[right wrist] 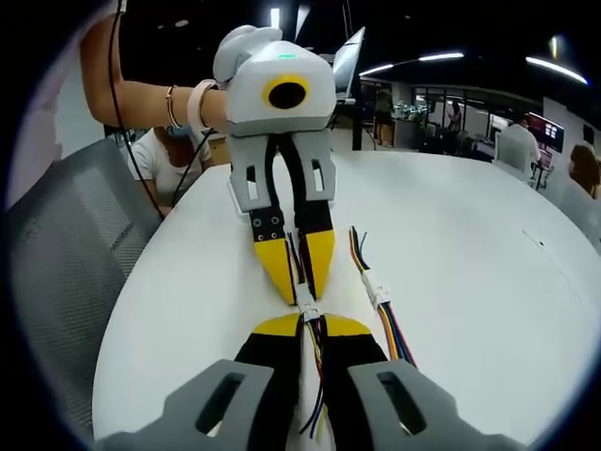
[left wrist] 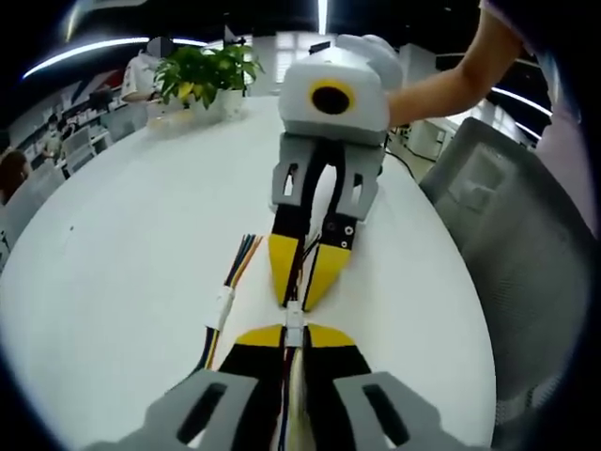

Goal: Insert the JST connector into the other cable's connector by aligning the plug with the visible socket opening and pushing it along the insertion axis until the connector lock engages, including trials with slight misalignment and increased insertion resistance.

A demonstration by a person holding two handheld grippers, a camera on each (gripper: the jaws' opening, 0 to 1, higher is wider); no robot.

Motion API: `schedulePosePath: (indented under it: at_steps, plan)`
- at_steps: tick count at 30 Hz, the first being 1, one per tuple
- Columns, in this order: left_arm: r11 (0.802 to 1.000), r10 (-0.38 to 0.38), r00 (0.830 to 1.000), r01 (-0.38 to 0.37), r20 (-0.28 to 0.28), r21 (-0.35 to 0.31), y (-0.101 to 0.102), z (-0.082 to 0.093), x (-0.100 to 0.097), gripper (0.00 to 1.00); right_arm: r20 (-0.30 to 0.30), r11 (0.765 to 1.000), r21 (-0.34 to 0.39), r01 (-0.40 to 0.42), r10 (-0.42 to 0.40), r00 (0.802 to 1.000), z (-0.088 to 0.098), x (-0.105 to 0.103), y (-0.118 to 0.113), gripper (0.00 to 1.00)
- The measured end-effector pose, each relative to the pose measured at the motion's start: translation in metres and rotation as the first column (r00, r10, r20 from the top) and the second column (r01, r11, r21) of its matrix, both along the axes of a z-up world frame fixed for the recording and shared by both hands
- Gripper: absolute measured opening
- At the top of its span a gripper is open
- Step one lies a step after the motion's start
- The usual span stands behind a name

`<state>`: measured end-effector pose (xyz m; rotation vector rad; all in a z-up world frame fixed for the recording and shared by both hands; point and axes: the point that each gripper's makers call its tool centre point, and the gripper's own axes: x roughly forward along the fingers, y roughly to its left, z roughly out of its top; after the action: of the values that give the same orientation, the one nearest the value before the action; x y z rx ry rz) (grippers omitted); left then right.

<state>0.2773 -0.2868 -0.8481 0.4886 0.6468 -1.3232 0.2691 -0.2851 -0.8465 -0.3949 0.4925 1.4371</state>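
Left gripper [left wrist: 293, 331] rises from the bottom of its own view, yellow tips pressed together on a white connector [left wrist: 294, 321] with its wires trailing back between the jaws. Directly opposite, tip to tip, the right gripper [left wrist: 305, 299] comes down from the top, its jaws likewise pinched on the mating cable [left wrist: 302, 258]. The two white housings meet in the narrow gap between the four yellow tips — whether fully latched or only partly seated is too small to tell. In the right gripper view the same junction [right wrist: 306, 310] sits between the right gripper [right wrist: 310, 327] below and the left gripper [right wrist: 299, 287] above. Long axis of both connectors runs straight along the line joining the grippers, so any further push is head-on, both hands equally near. A spare harness [left wrist: 223, 305] with coloured wires lies loose on the white table [left wrist: 113, 263], just beside the joint. A potted plant [left wrist: 202, 70] stands at the far edge.
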Motion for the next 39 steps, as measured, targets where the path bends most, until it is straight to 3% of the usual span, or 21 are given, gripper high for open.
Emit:
schedulePosePath:
  at_steps: [19,27,39]
  plan:
    - [0.999,0.0,1.0,-0.001,0.028,0.041,-0.001,0.001,-0.007,0.19,0.025,0.999,-0.037,-0.009,0.01,1.0,-0.001,0.0,-0.001,0.1]
    - [0.996,0.046,0.998,-0.049,0.035,0.071,0.005,0.001,-0.003,0.25,0.026,0.999,-0.042,0.006,-0.005,1.0,0.004,0.002,-0.003,0.11]
    - [0.994,0.086,0.994,-0.09,0.065,0.061,0.01,0.017,-0.001,0.29,0.023,0.999,-0.02,0.038,-0.037,0.999,0.016,0.005,-0.002,0.13]
